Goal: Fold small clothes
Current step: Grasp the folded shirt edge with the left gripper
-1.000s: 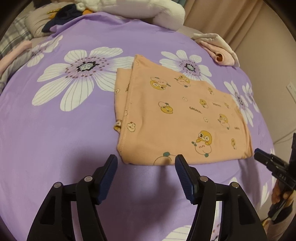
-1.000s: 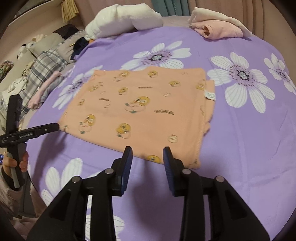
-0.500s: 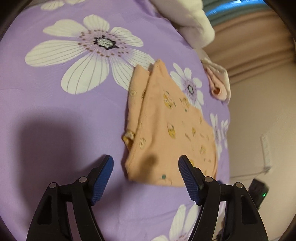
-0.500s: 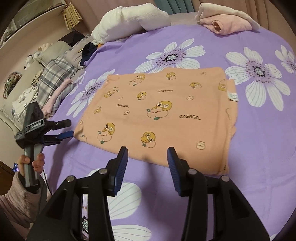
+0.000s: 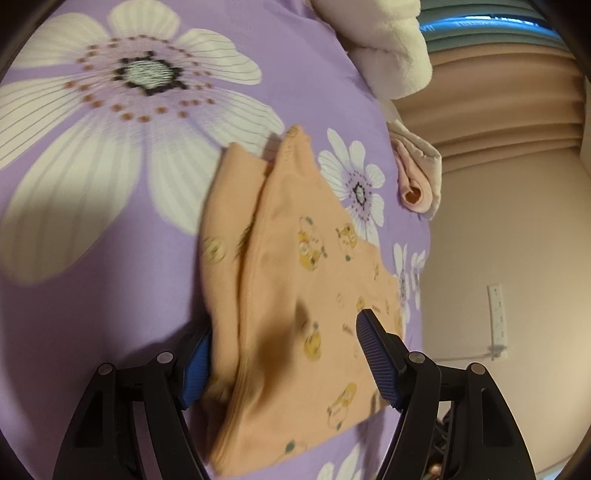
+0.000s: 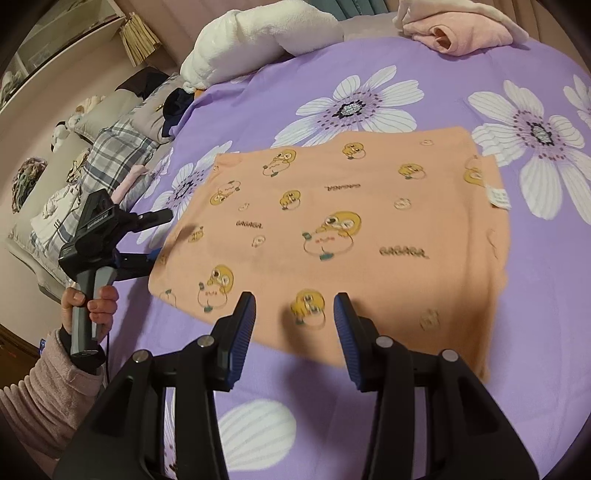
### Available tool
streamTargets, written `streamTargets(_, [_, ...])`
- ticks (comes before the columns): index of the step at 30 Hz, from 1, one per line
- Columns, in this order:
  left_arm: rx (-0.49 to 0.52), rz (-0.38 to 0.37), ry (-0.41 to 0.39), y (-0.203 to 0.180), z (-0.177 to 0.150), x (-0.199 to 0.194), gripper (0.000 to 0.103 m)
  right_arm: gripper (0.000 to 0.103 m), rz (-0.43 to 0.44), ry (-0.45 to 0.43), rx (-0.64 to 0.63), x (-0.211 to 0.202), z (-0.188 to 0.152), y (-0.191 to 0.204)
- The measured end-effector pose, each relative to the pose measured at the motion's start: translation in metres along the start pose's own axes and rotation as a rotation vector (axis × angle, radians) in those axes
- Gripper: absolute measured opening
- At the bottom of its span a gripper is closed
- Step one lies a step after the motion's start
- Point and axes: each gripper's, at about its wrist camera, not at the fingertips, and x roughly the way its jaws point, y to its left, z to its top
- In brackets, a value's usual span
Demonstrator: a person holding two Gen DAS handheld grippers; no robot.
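An orange garment (image 6: 351,229) printed with yellow ducks lies folded flat on the purple flowered bedspread (image 6: 406,88). My left gripper (image 5: 284,354) is open, with one finger under the garment's (image 5: 295,295) near corner edge and the other above it. In the right wrist view the left gripper (image 6: 155,236) is at the garment's left edge, held by a hand. My right gripper (image 6: 293,332) is open, just above the garment's near edge, with nothing between the fingers.
A folded pink garment (image 6: 458,33) lies at the far right of the bed, also in the left wrist view (image 5: 417,177). A white plush pillow (image 6: 258,40) lies at the back. Plaid and grey clothes (image 6: 110,147) are piled at the left. A wall (image 5: 517,258) rises beside the bed.
My left gripper has moved forward onto the garment's corner, its fingers now straddling the edge. My right gripper has moved closer to the garment's near edge and opened a little wider.
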Motion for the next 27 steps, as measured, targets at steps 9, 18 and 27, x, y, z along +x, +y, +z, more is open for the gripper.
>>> streamTargets(9, [0.078,0.102,-0.002,-0.019,0.008,0.015,0.038,0.043,-0.034,-0.009,-0.023,0.046,0.059,0.007])
streamTargets(18, [0.113,0.216,0.004,-0.015,0.007,0.013,0.016,0.009,-0.169,0.073,-0.003,0.123,0.113,0.012])
streamTargets(27, [0.126,0.237,0.017,-0.018,0.009,0.017,0.016,0.009,-0.147,0.089,-0.061,0.104,0.102,0.027])
